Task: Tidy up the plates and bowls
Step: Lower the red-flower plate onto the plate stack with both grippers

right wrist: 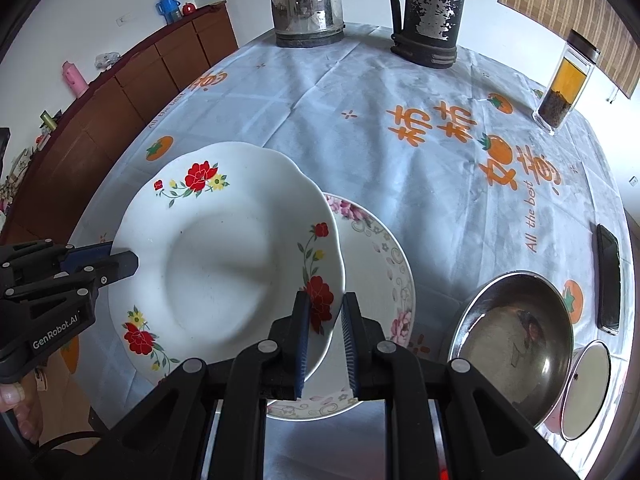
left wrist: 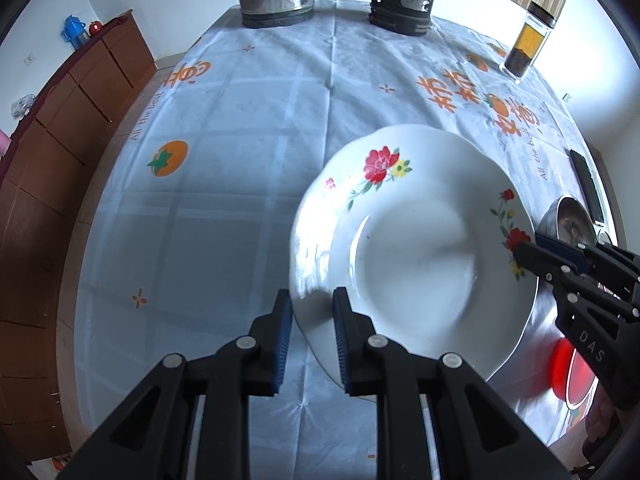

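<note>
A white plate with red flowers hangs a little above the table, gripped at two opposite rims. My left gripper is shut on its near-left rim; in the right wrist view this left gripper reaches in from the left edge. On the opposite rim, over a red flower, my right gripper is shut, and it shows at the right as the right gripper. A second plate with pink flowers lies on the table, partly covered by the held one.
A steel bowl and a small white-lined bowl sit at the near right, with a dark phone beside them. At the far edge stand a metal kettle, a black thermos and a tea bottle. A wooden cabinet stands on the left.
</note>
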The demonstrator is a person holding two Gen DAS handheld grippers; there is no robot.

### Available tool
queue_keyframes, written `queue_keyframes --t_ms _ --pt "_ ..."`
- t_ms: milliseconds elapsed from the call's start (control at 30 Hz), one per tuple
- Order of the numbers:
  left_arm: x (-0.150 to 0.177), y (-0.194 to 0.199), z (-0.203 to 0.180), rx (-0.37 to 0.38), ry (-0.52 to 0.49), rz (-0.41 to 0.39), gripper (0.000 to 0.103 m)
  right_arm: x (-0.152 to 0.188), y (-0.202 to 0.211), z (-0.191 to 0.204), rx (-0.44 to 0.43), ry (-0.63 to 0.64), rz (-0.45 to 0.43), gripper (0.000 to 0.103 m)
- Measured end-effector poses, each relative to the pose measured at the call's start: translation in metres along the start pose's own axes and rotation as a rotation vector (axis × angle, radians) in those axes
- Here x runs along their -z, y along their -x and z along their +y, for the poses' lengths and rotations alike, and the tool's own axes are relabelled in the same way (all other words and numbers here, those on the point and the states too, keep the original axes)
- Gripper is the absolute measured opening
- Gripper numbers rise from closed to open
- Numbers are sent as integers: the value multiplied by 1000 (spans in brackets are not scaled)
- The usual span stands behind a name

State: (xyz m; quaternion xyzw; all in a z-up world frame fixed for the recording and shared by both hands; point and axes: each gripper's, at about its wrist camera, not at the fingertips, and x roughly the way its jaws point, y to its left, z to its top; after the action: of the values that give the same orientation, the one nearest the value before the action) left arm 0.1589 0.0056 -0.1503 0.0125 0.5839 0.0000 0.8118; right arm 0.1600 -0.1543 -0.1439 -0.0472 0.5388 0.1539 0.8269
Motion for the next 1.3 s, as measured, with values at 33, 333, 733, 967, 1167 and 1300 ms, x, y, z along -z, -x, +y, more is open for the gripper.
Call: queue_keyframes --t_ms 33,333,733,967,1167,1300 --pt "0 0 -1 2 -3 1 18 0 0 -1 1 -2 0 17" --pt "-3 -3 -8 12 -22 7 18 2 0 -9 13 -18 4 17" --pt "-6 -6 -15 21 -47 14 18 6 1 -16 26 -36 6 17" --pt "-7 -10 -18 24 -57 16 18 7 -1 -17 33 -47 13 17" --pt "-8 -12 -23 28 -71 18 18 7 -1 -19 39 -56 18 17" --pt "-10 -14 -26 27 -82 18 18 8 -3 -23 44 -63 21 17"
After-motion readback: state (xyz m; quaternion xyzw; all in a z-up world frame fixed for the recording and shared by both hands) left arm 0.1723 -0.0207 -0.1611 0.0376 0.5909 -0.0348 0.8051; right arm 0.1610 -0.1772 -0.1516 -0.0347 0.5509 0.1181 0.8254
